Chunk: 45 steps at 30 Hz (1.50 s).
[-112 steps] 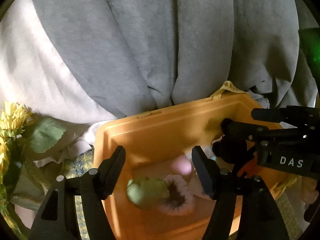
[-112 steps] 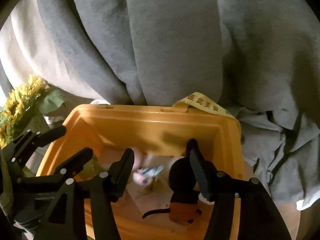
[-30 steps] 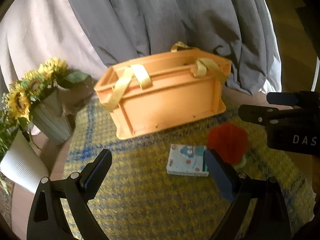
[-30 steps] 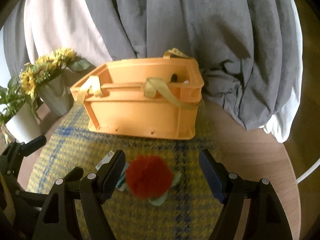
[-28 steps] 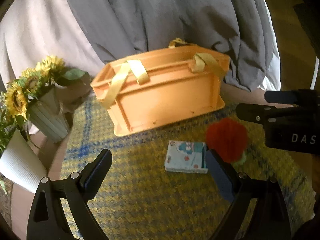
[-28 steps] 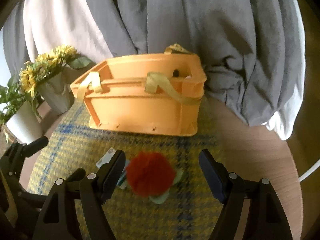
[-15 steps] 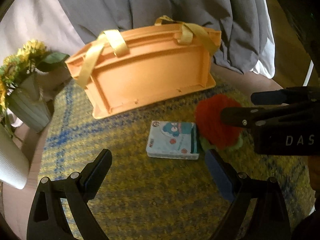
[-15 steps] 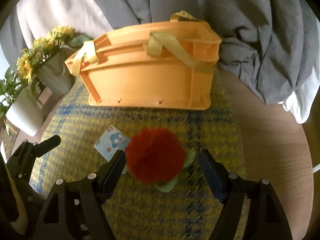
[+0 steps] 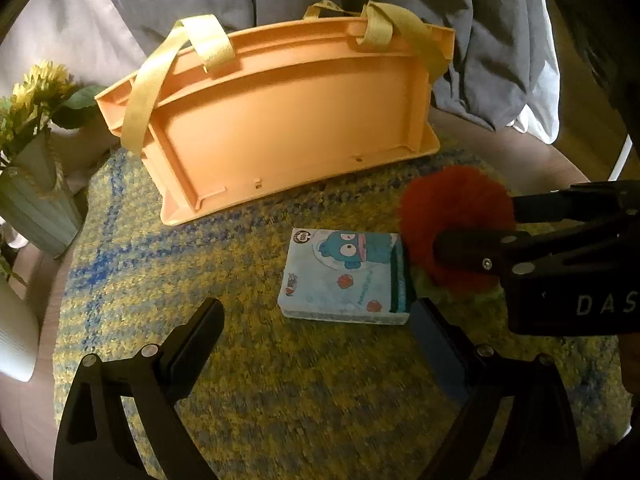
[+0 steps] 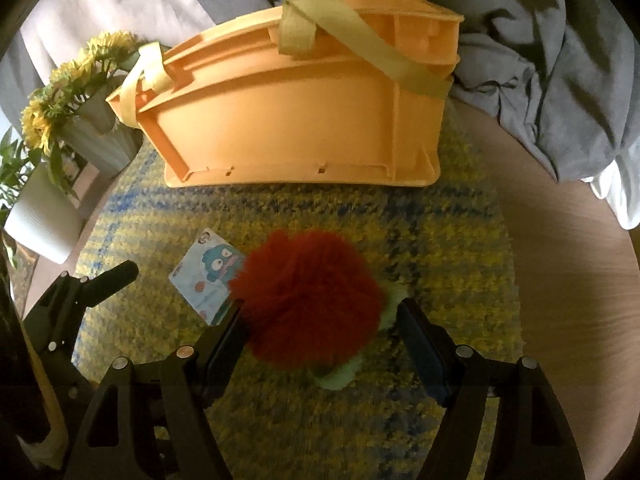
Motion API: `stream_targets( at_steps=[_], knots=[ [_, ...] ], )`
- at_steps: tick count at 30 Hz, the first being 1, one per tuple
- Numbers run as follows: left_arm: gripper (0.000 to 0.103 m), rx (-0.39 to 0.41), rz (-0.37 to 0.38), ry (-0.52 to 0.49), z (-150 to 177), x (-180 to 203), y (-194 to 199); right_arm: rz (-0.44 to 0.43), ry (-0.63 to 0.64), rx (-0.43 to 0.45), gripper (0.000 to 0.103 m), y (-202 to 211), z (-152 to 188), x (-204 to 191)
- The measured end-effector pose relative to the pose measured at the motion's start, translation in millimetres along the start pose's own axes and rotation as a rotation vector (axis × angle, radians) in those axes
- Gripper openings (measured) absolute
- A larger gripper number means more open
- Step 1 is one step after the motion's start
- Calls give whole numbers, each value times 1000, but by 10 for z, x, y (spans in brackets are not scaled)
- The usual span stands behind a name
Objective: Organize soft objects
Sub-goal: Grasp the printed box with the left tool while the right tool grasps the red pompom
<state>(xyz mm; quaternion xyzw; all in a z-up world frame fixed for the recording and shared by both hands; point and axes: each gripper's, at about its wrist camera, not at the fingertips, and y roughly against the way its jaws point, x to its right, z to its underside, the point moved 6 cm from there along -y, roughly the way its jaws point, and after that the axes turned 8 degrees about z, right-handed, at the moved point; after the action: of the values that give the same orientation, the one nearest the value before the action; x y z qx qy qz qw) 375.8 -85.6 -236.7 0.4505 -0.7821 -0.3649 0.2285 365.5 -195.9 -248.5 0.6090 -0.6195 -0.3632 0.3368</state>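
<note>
A fluffy red ball [image 10: 308, 300] with a green base lies on the yellow and blue mat, between the fingers of my right gripper [image 10: 320, 312]. Its jaws are closing, and the pads stand at the fluff's sides without squeezing it. Left of the ball lies a small blue-and-white tissue pack [image 9: 344, 276] with a cartoon print. My left gripper [image 9: 318, 316] hangs open just before the pack, with its right fingertip near the pack's corner. The orange basket [image 9: 288, 120] with yellow straps stands behind both; its inside is hidden.
The woven mat [image 9: 180, 280] covers a round wooden table [image 10: 568, 260]. A ribbed vase of sunflowers [image 10: 96, 136] and a white pot [image 10: 40, 220] stand at the left. Grey and white cloth [image 10: 540, 60] hangs behind the basket.
Both grippers have come down and tilted toward the mat. The red ball now sits between the right fingers, and the tissue pack lies closer to the left fingers.
</note>
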Motion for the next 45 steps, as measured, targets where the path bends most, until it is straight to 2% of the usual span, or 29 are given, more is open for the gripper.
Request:
stream_targets(
  at_steps=[8, 12, 17, 21, 29, 33, 35, 36, 45],
  knots=[
    [95, -5, 18, 13, -70, -34, -105, -9, -27, -3, 65, -139, -57, 50],
    [95, 0, 28, 25, -110, -46, -116, -6, -34, 6, 49, -177, -87, 80],
    [95, 1, 43, 39, -151, -24, -158, 4, -43, 39, 39, -150, -138, 141],
    [95, -1, 48, 55, -178, -8, -208, 37, -58, 59, 38, -139, -165, 229],
    [95, -18, 67, 67, -217, 75, -309, 30, -97, 57, 38, -148, -153, 317],
    [95, -15, 43, 48, -230, 63, -370, 32, -102, 59, 38, -148, -144, 312],
    [94, -18, 45, 62, -232, 54, -406, 37, -99, 62, 38, -147, -133, 293],
    [89, -14, 46, 67, -240, 61, -421, 39, -96, 63, 38, -145, -128, 286],
    [88, 9, 75, 73, -215, 56, -374, 47, -87, 73, 37, -120, -116, 254]
  ],
)
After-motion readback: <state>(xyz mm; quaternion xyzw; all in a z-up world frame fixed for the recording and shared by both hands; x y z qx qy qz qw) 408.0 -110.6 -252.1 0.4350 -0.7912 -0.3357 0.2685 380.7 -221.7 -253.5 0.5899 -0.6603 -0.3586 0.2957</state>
